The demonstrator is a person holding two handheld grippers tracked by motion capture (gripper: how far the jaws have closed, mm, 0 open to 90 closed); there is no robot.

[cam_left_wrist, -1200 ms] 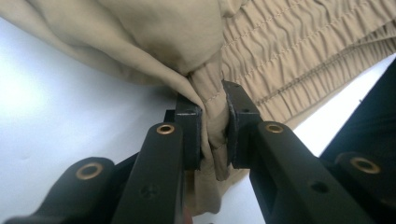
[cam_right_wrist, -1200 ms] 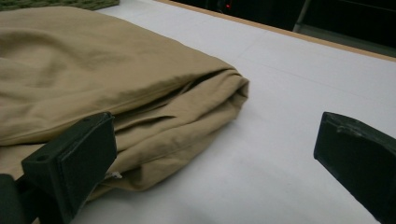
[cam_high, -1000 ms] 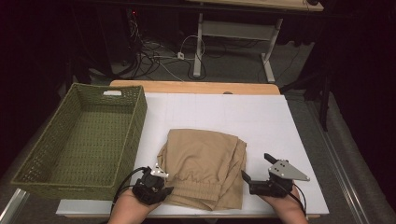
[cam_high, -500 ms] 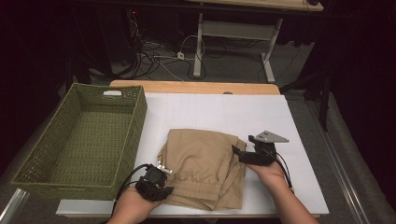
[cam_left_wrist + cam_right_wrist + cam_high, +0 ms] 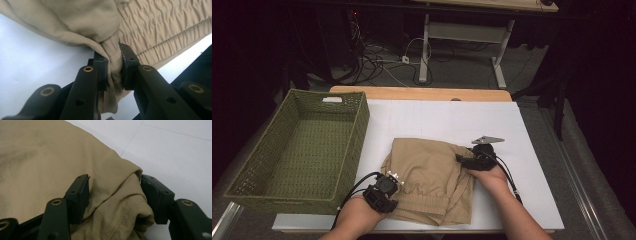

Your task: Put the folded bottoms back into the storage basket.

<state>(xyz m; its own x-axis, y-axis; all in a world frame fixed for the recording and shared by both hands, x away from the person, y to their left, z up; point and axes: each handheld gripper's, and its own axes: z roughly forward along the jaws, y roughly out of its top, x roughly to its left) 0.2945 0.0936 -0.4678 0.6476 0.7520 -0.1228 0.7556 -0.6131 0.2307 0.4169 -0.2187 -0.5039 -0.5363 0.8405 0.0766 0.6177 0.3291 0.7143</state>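
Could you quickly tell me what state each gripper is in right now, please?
Left gripper: closed, pinching a fold of the tan garment.
Right gripper: open, jaws straddling a bunched edge of the garment, not yet clamped.

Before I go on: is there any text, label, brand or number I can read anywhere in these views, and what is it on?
None that can be read.
The folded tan garment carries no print or tag that shows.
The green woven basket has a pale patch at its far rim, too small to tell if it bears writing.
The white table top has faint grid lines, no figures.
The left tongs and right tongs show no markings.
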